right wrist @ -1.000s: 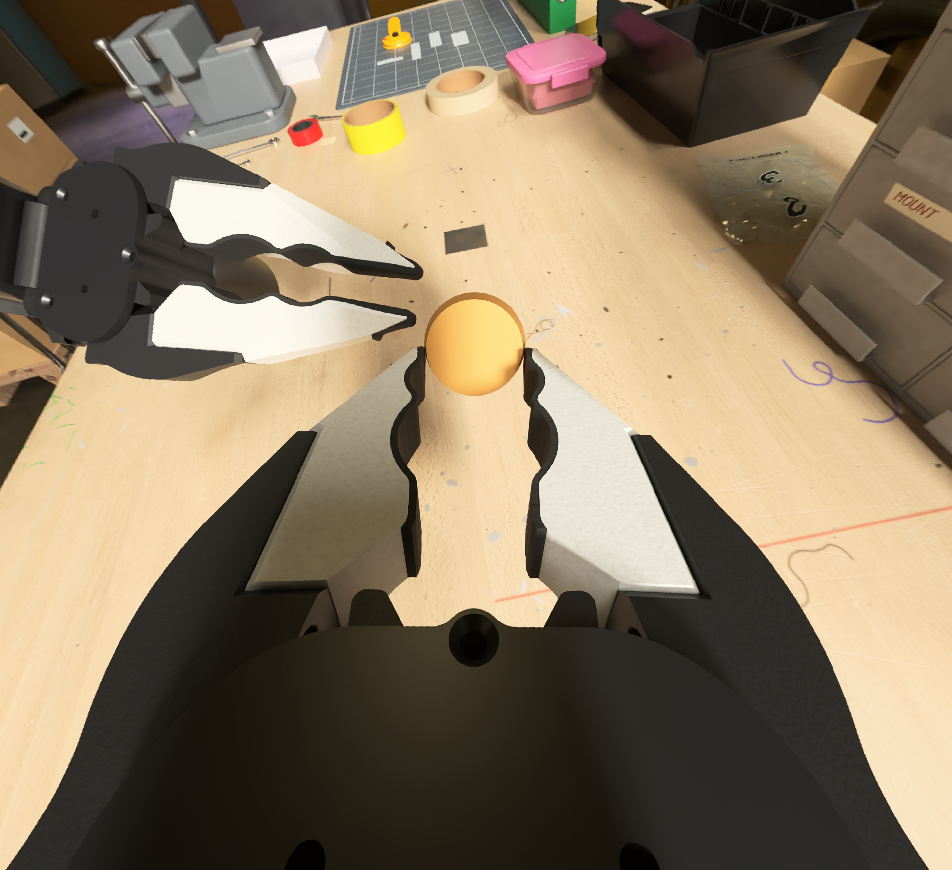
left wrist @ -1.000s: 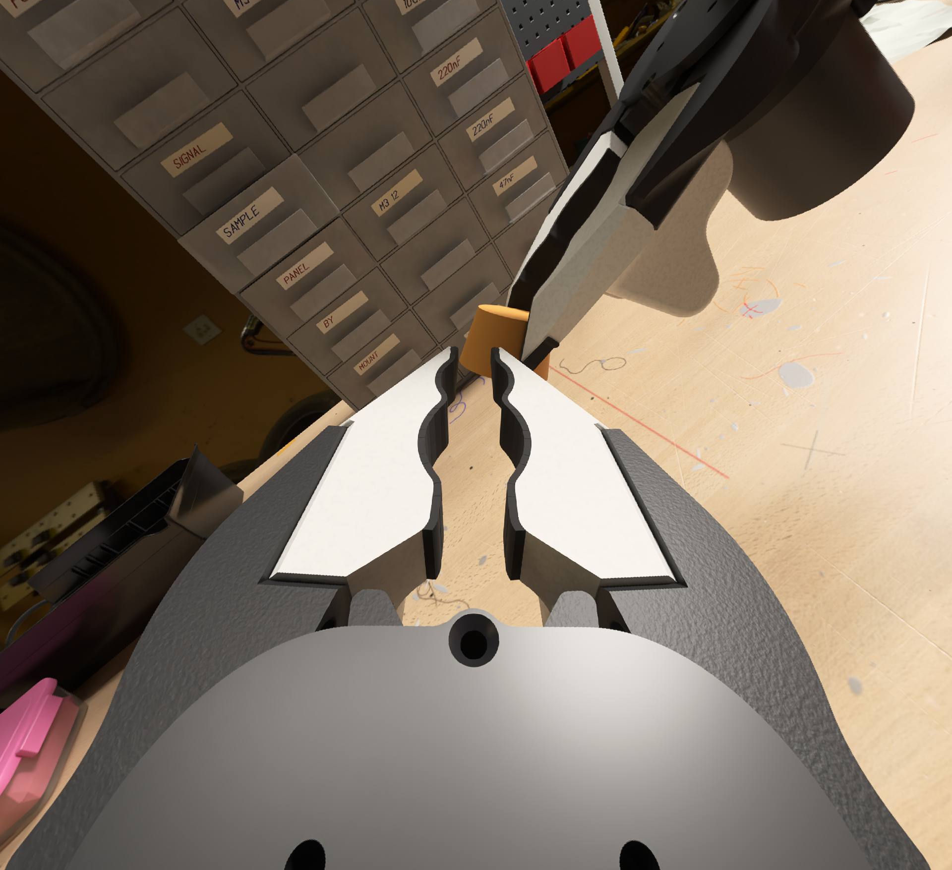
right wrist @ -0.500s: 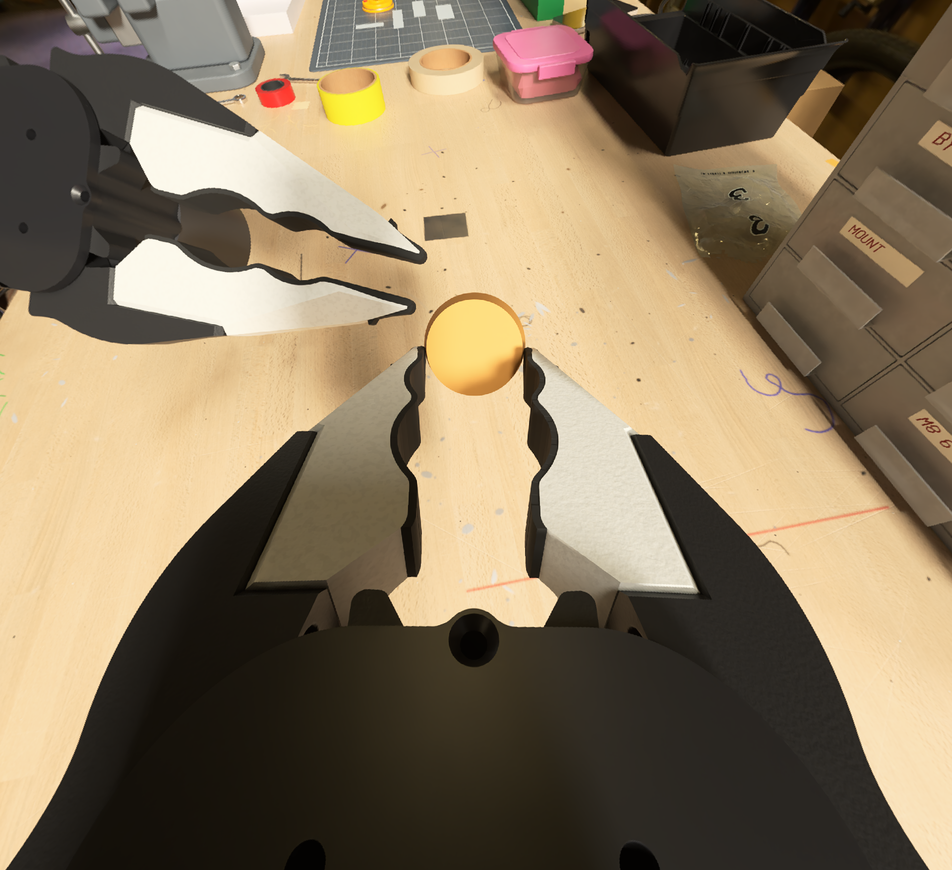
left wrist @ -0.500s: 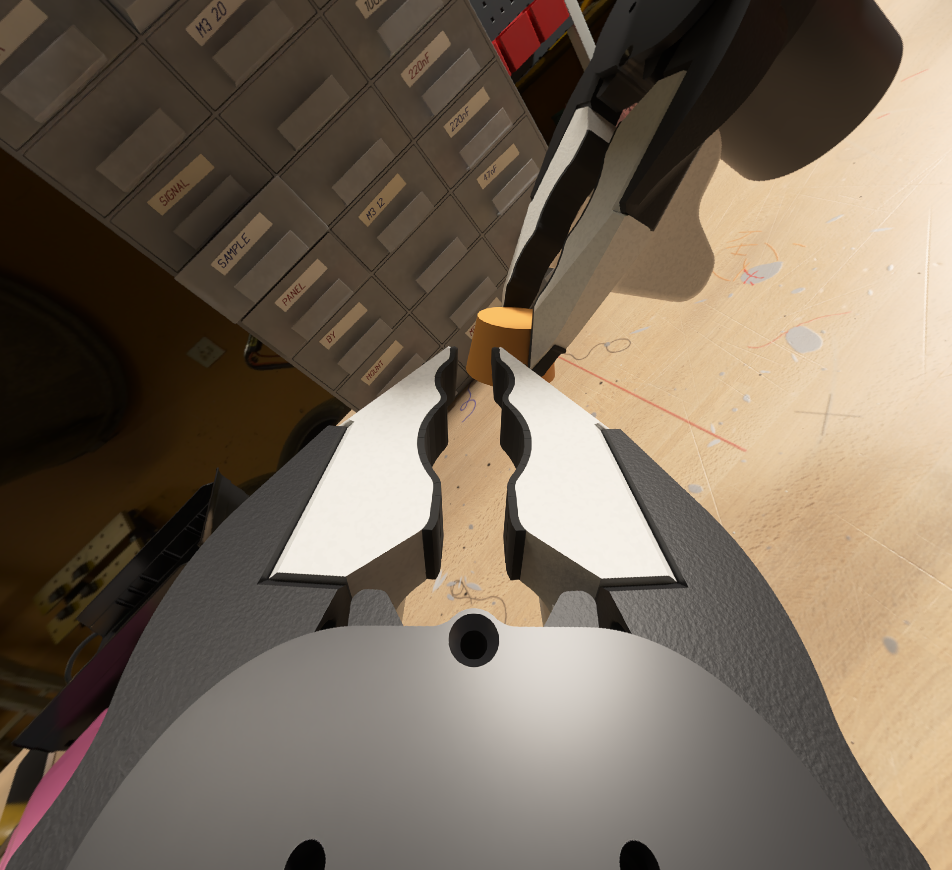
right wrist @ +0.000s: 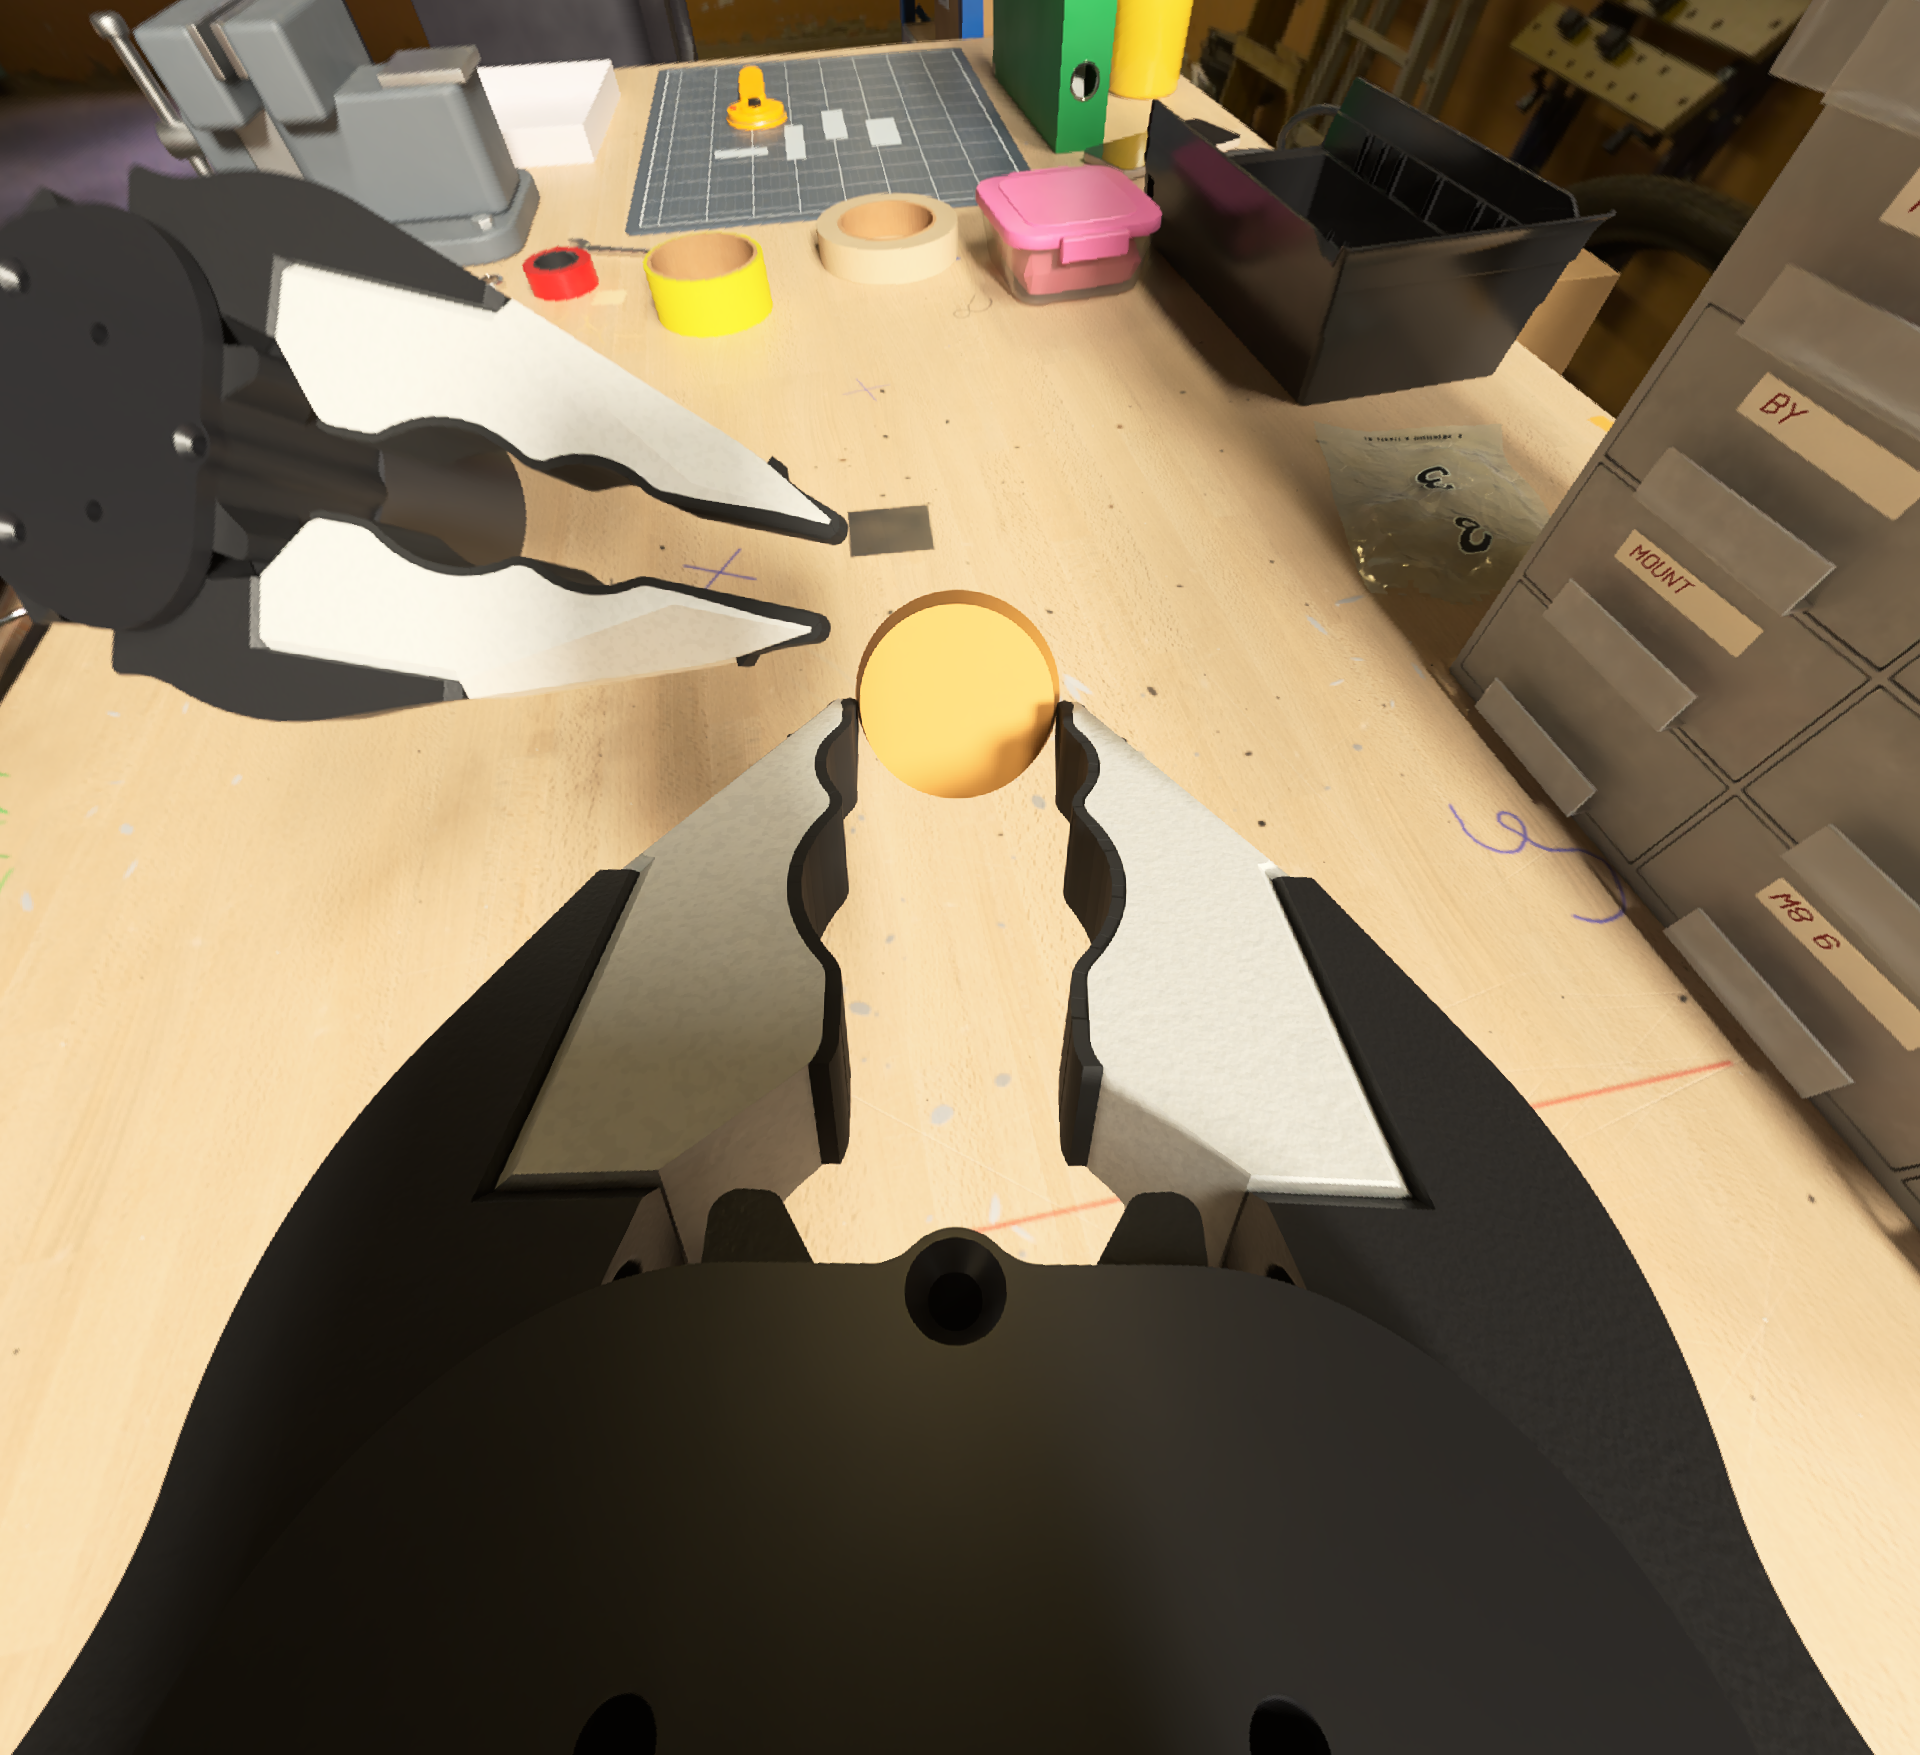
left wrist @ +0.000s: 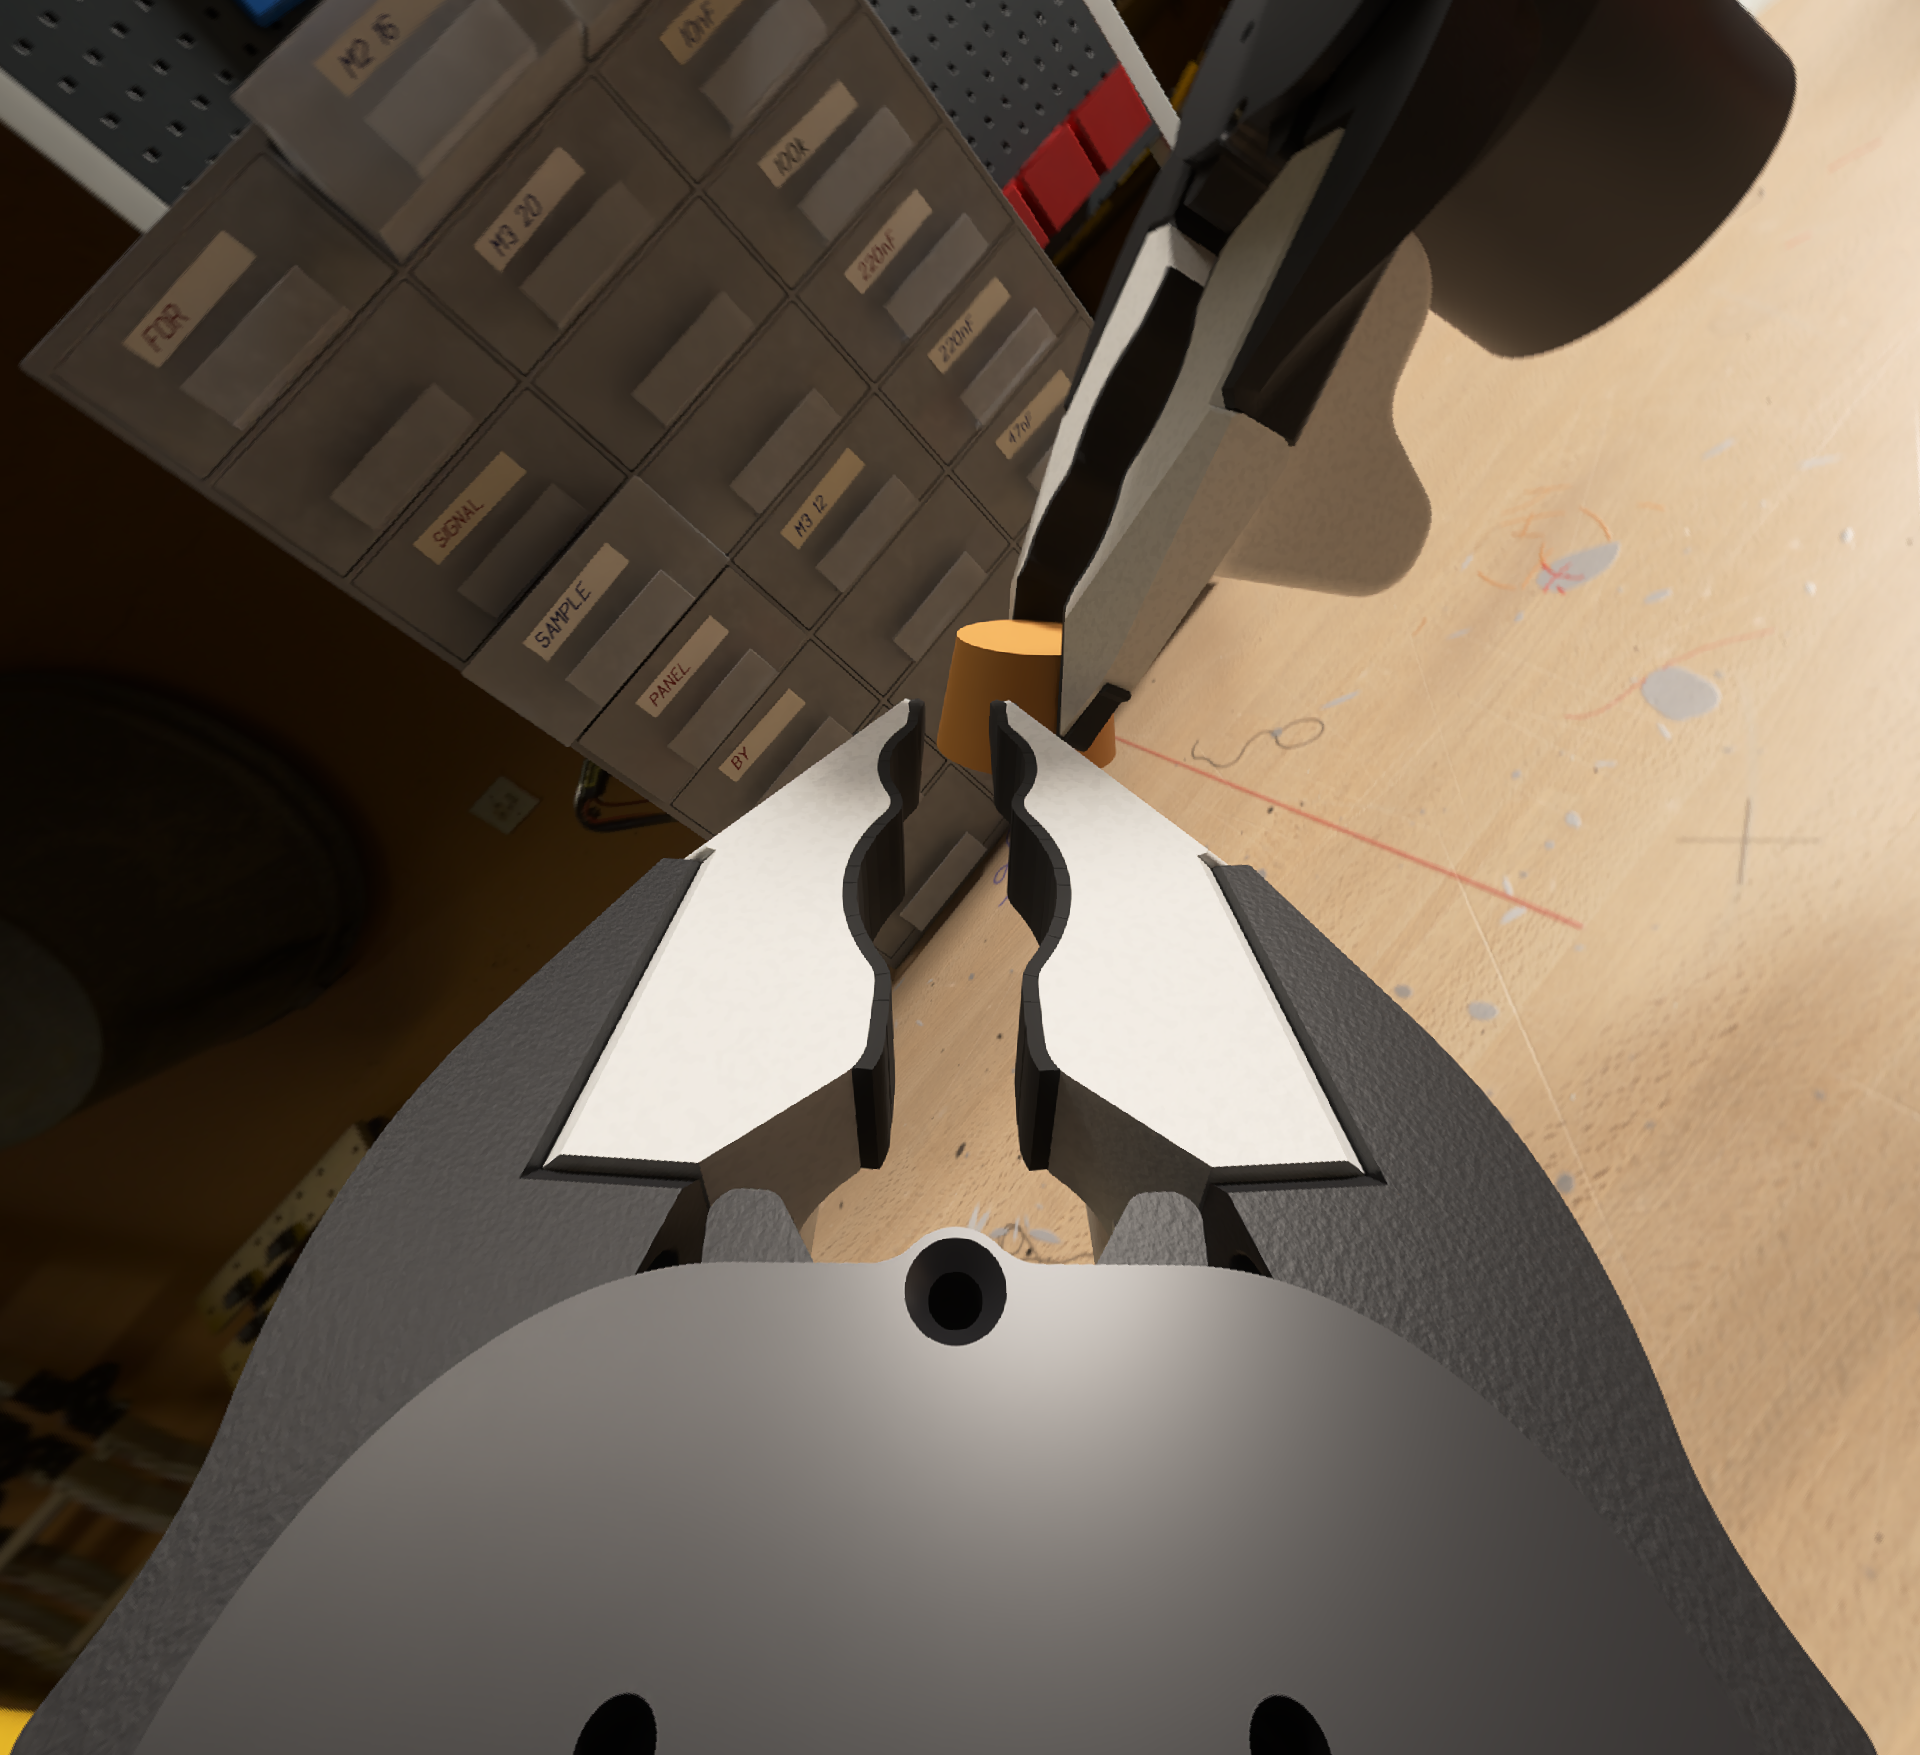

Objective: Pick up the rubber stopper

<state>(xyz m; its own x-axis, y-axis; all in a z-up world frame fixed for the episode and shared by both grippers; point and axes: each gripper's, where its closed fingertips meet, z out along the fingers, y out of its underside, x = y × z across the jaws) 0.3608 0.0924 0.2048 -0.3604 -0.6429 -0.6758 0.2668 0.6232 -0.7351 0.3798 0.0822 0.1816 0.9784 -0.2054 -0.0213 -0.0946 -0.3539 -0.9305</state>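
Observation:
The orange rubber stopper is clamped between the fingertips of my black right gripper, with its round face turned to the camera. In the left wrist view the stopper shows as a tapered plug just beyond my fingertips, with the right gripper coming down on it from the upper right. My grey left gripper is open by a narrow gap and empty. In the right wrist view the left gripper points at the stopper from the left, its tips just short of it.
A grey drawer cabinet stands close on the right. Farther back on the wooden bench are a black bin, a pink-lidded box, yellow tape, beige tape, a vise, a cutting mat and a plastic bag.
Both grippers have shifted together, and the right one has kept its hold on the stopper. The drawer cabinet sits nearer in the right wrist view. The left wrist view has tilted up the cabinet.

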